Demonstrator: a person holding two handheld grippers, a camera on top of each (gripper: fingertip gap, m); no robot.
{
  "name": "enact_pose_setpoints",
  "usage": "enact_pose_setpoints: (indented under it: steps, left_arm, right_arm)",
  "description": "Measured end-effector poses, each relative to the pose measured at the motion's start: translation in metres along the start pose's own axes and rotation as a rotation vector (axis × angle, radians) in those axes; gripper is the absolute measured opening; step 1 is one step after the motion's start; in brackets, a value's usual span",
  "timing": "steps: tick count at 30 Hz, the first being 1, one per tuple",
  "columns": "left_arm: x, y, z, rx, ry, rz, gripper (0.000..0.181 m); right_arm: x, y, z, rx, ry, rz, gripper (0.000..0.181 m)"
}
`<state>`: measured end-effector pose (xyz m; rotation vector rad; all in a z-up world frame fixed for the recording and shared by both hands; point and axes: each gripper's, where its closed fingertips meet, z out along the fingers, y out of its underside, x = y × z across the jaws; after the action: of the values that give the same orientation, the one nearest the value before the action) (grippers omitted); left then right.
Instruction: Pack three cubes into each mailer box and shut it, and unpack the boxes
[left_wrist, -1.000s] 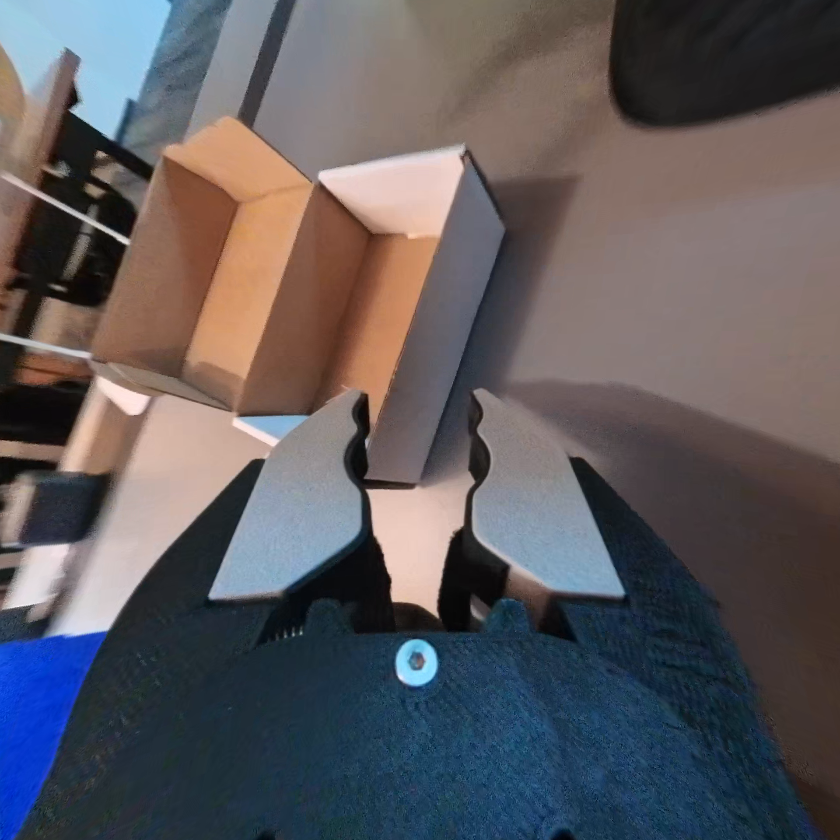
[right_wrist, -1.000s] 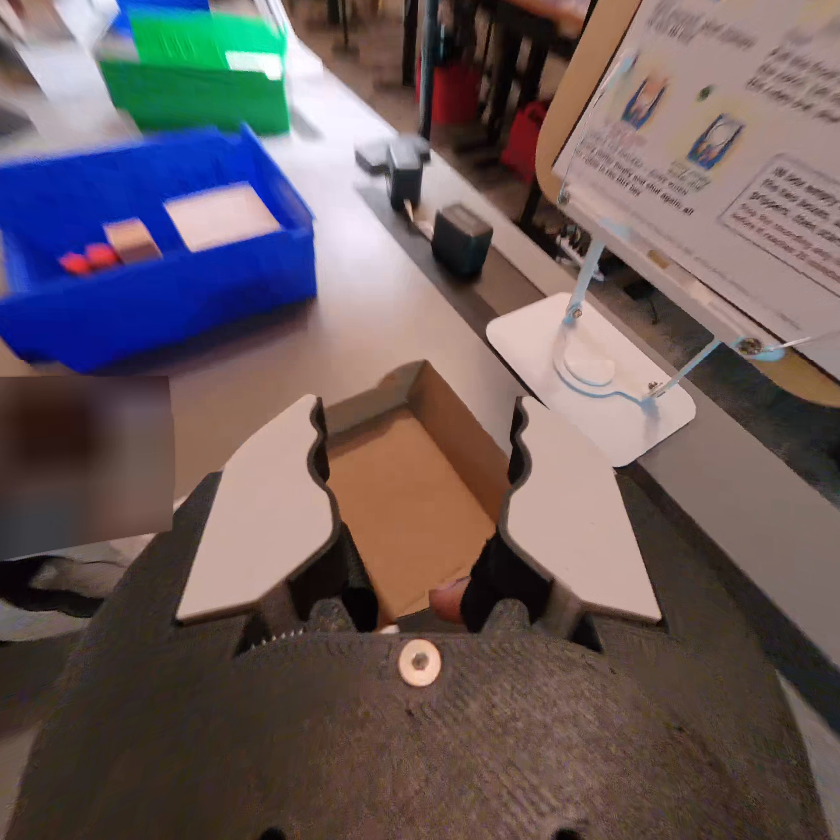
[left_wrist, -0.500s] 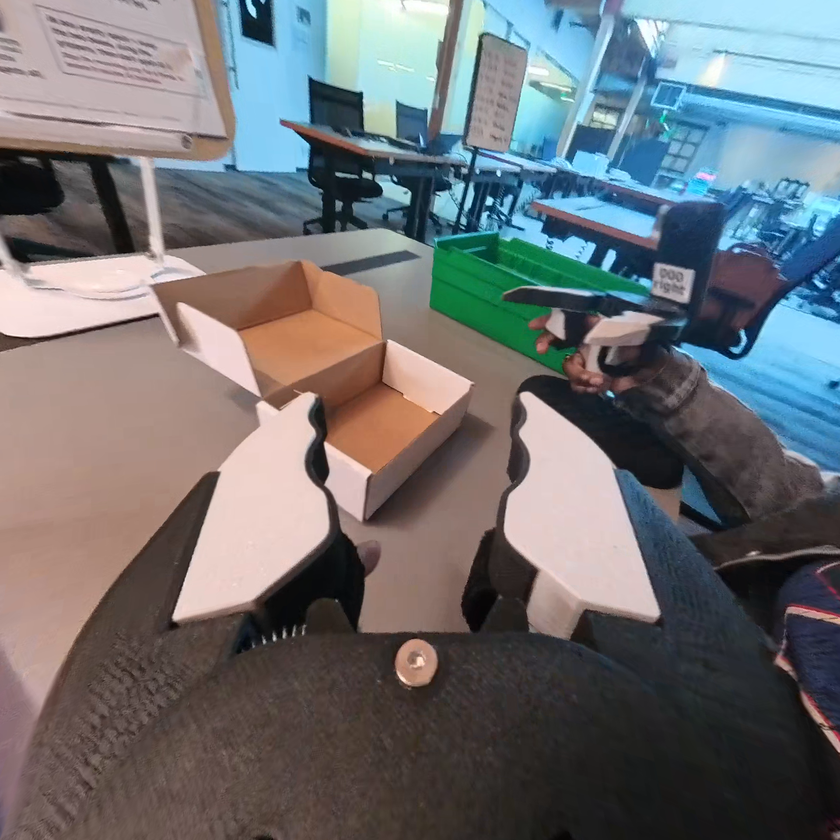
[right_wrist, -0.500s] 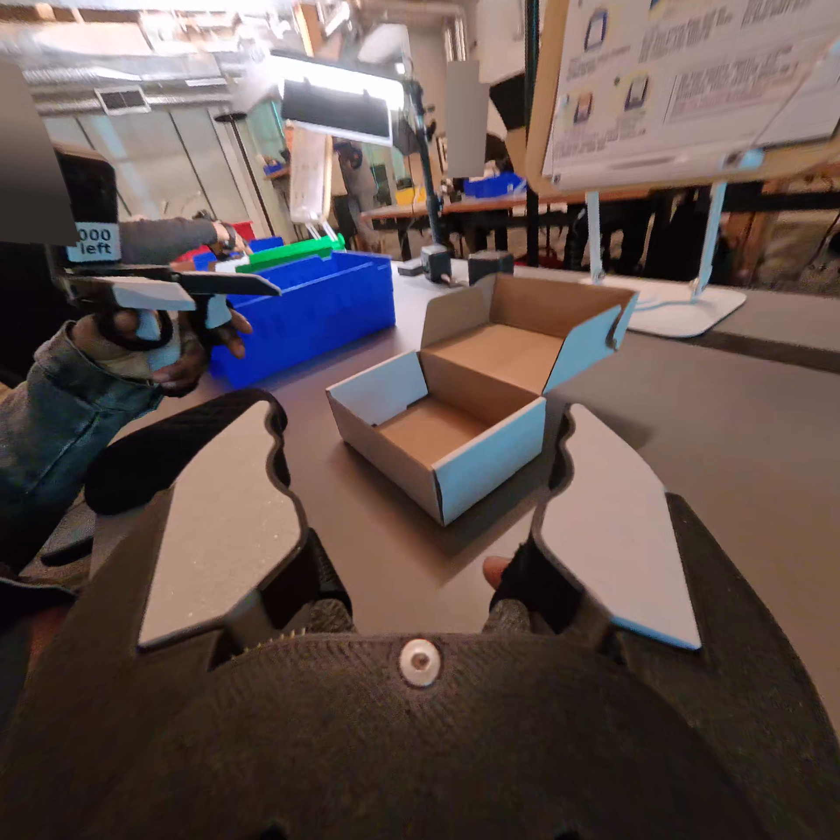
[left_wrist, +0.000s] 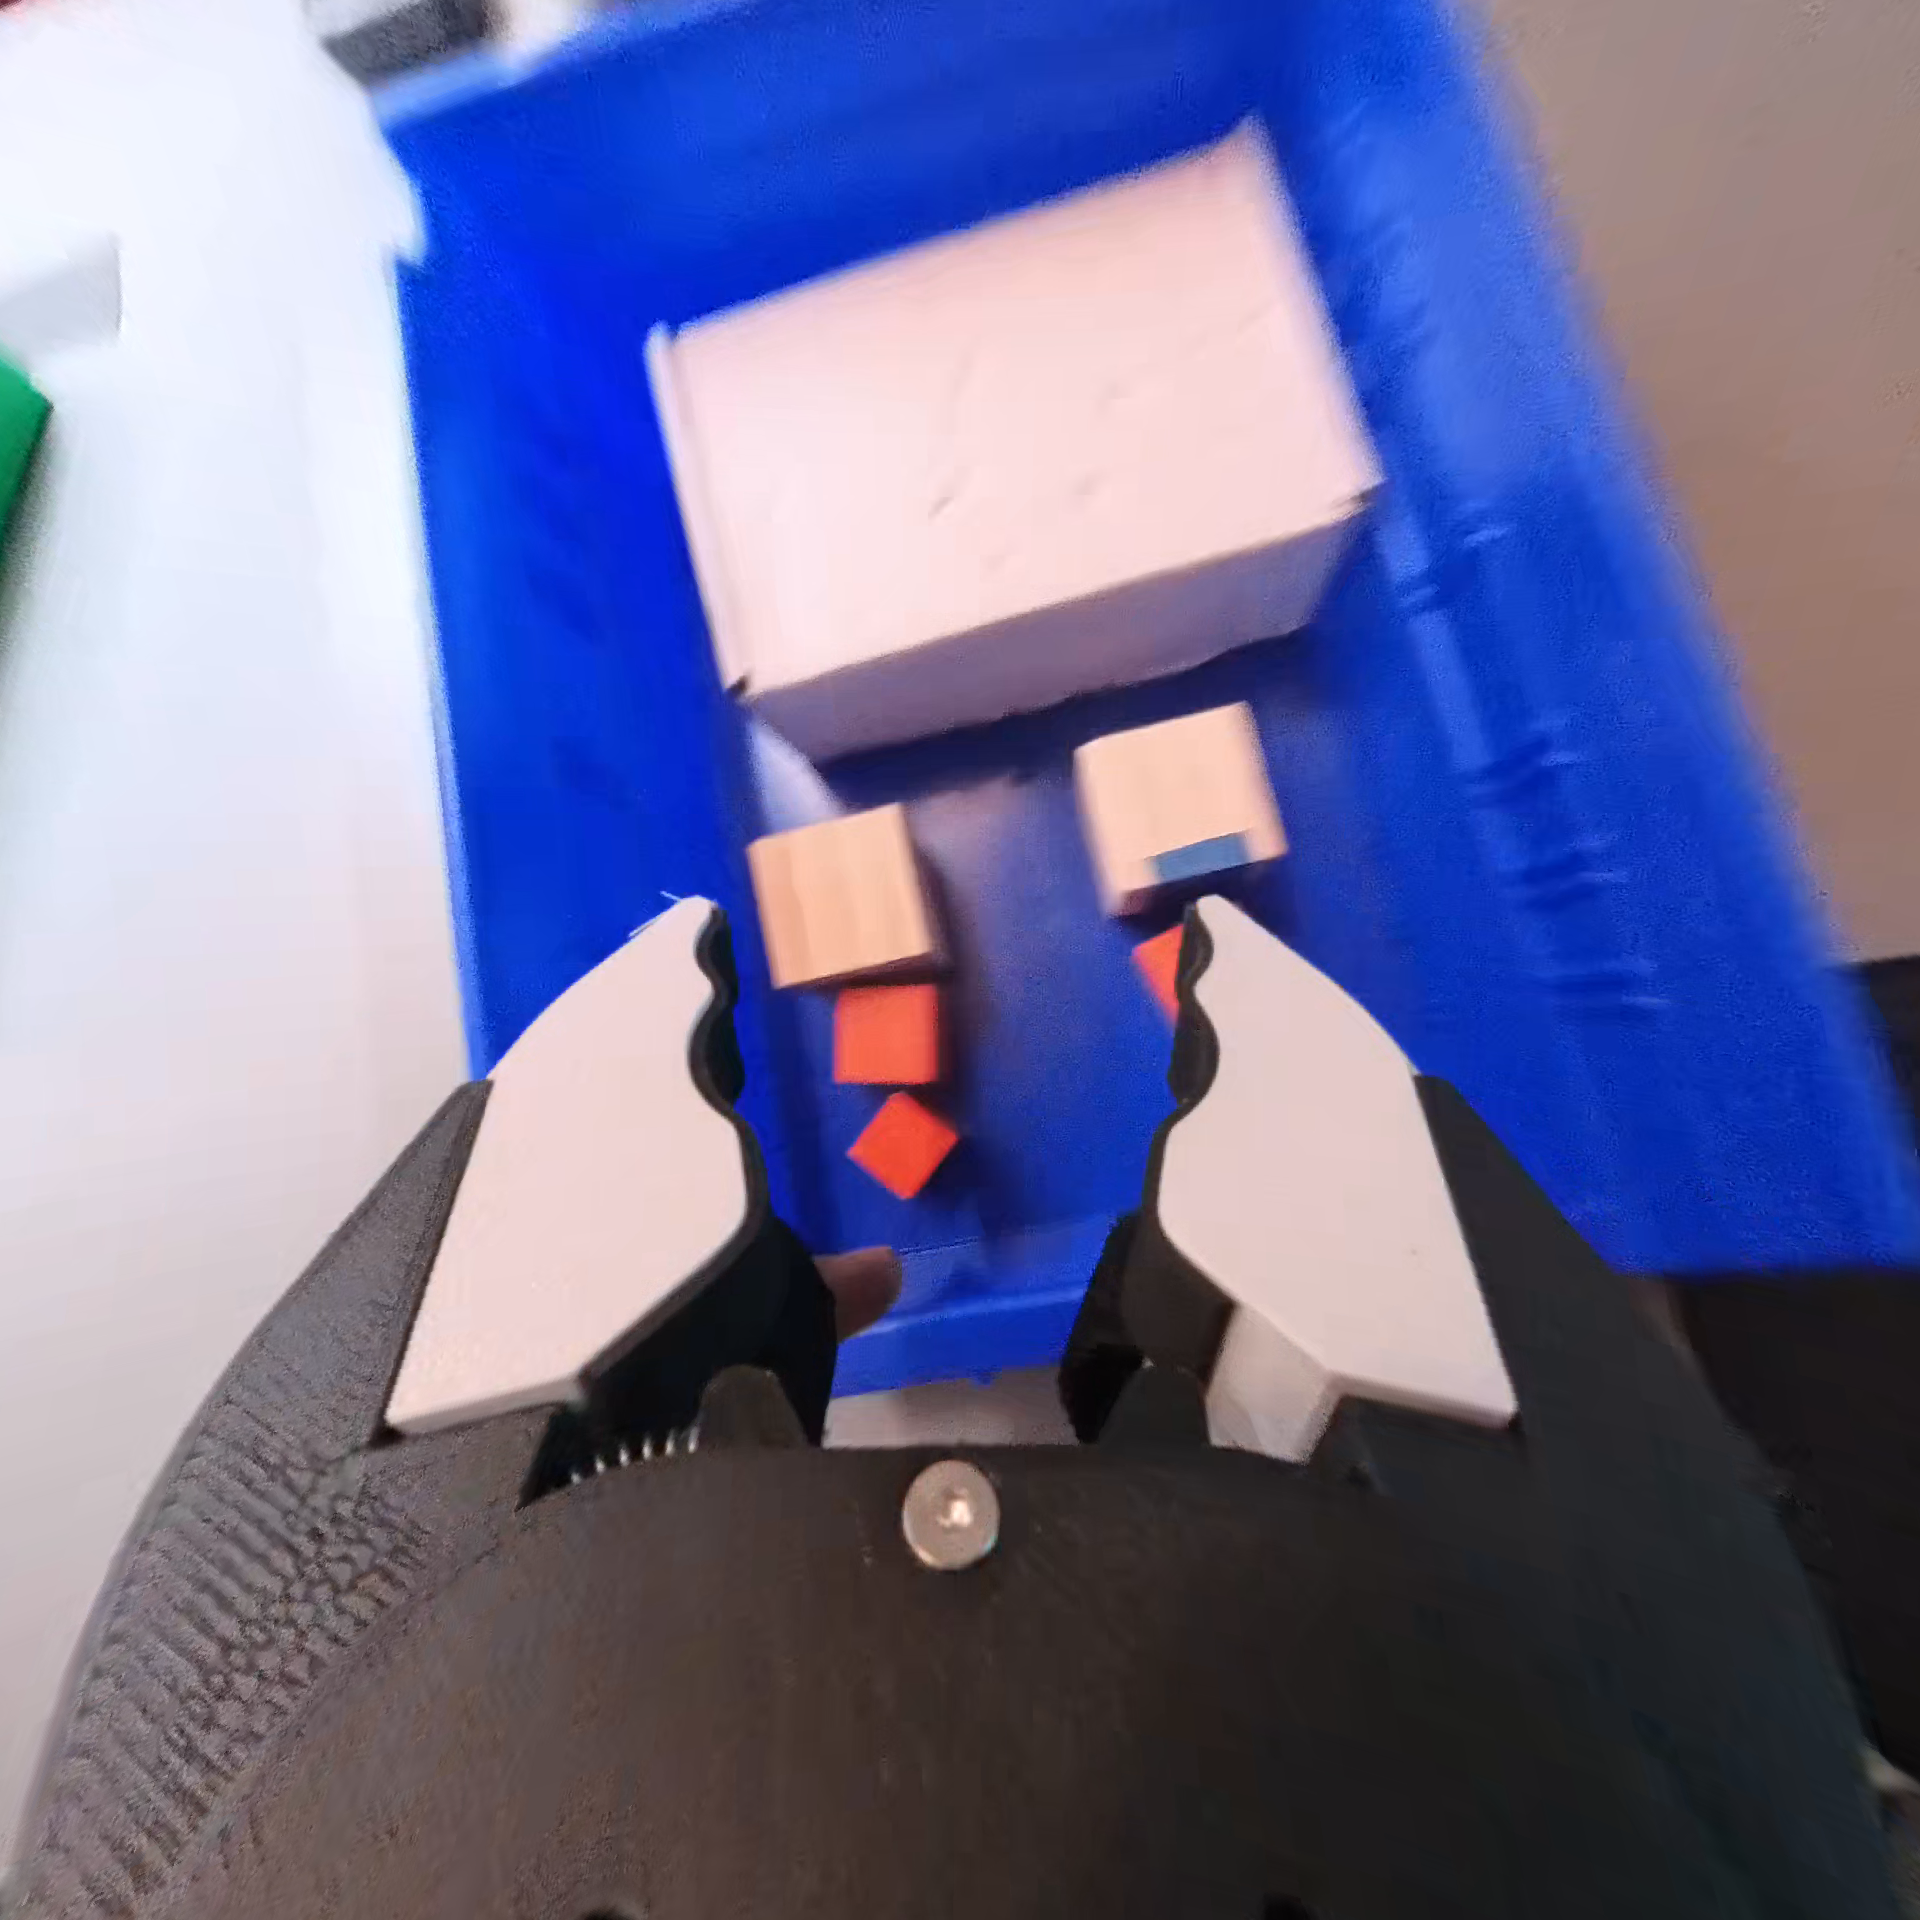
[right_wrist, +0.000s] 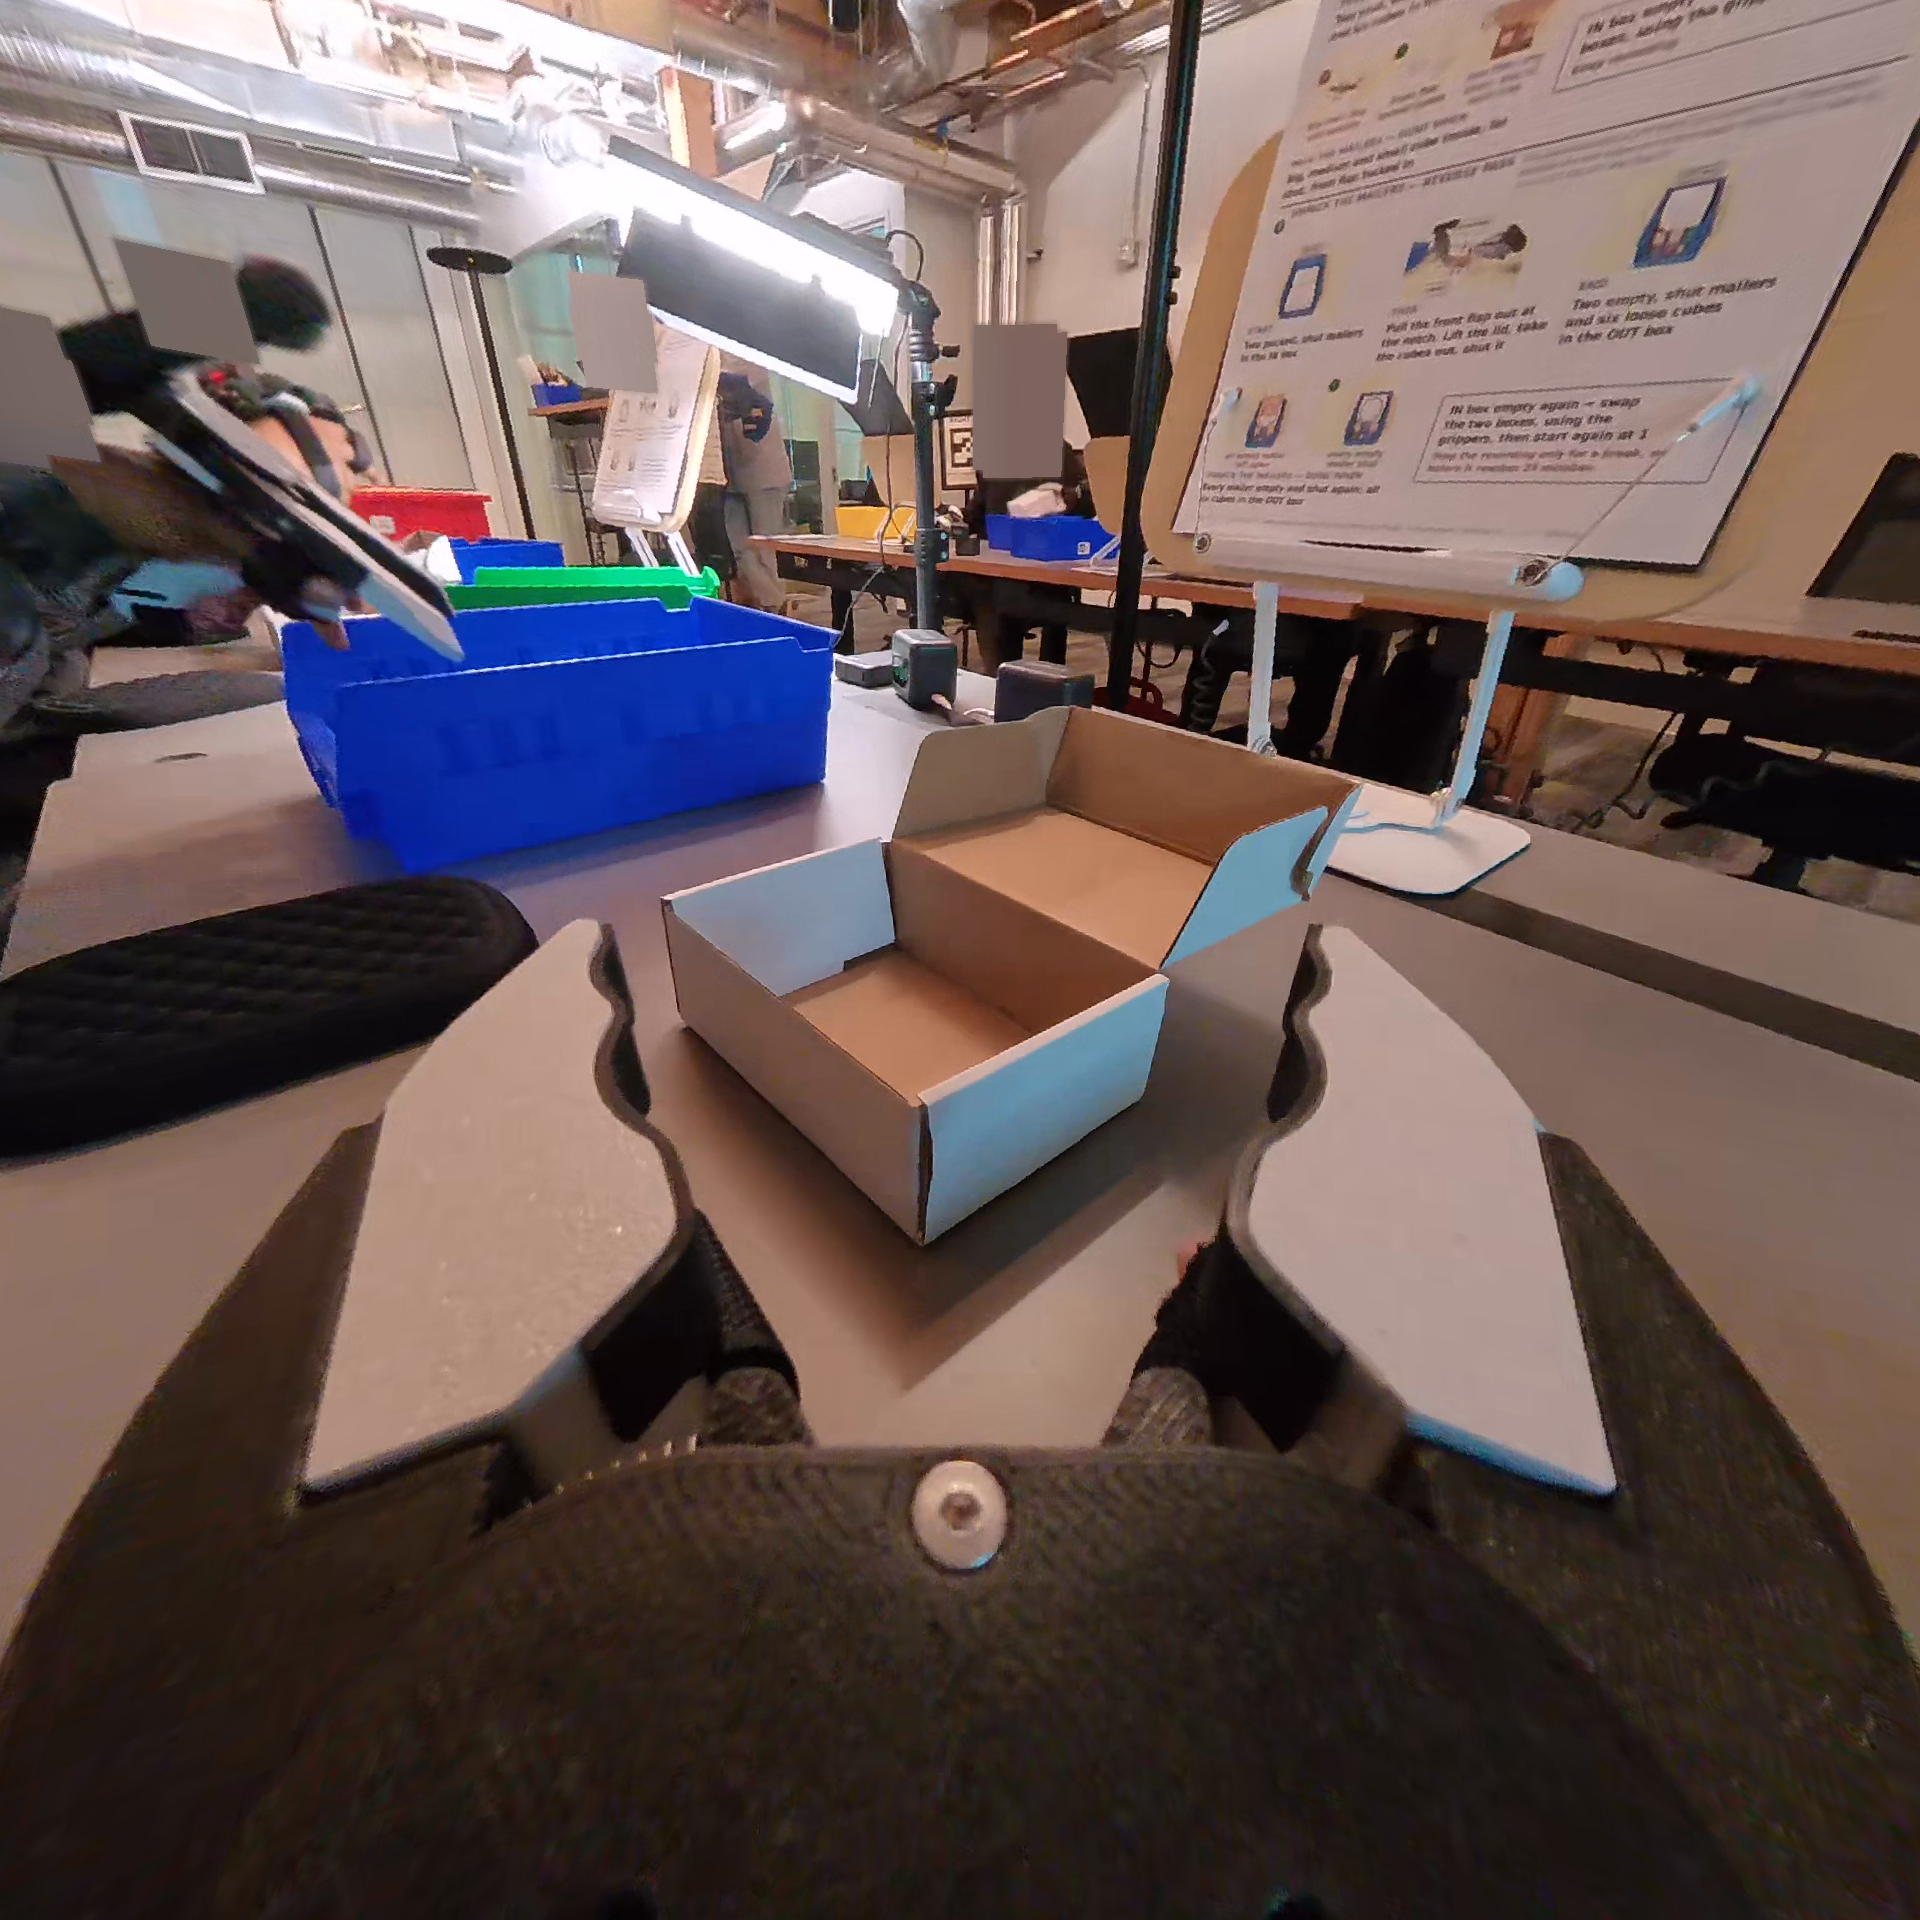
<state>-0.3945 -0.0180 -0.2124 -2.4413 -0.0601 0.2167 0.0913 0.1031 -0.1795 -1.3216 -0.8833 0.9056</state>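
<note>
Blue bin (left_wrist: 582, 623): shut white box (left_wrist: 1008, 499) fills the 12 o'clock half. Near half holds two wooden cubes (left_wrist: 842, 909), three red cubes (left_wrist: 885, 1034); bare floor runs between them, under the spread left claw (left_wrist: 951, 925).

Table (right_wrist: 1558, 1039): open box (right_wrist: 935, 997) at 12 o'clock of the spread right claw (right_wrist: 956, 956), interior clear, lid upright behind. Black pad (right_wrist: 239, 987) at 10 o'clock.
</note>
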Motion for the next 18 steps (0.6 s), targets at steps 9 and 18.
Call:
enact_pose_setpoints:
  steps: [9, 18]
  left_arm:
    - [-0.031, 0.027, 0.046, -0.188, -0.074, 0.01, 0.075]
    - [-0.032, 0.036, 0.063, -0.284, -0.046, 0.031, 0.049]
  right_arm:
    - [0.002, 0.0, 0.0, 0.003, 0.012, 0.008, 0.119]
    - [0.002, -0.001, -0.001, 0.007, 0.018, -0.01, 0.118]
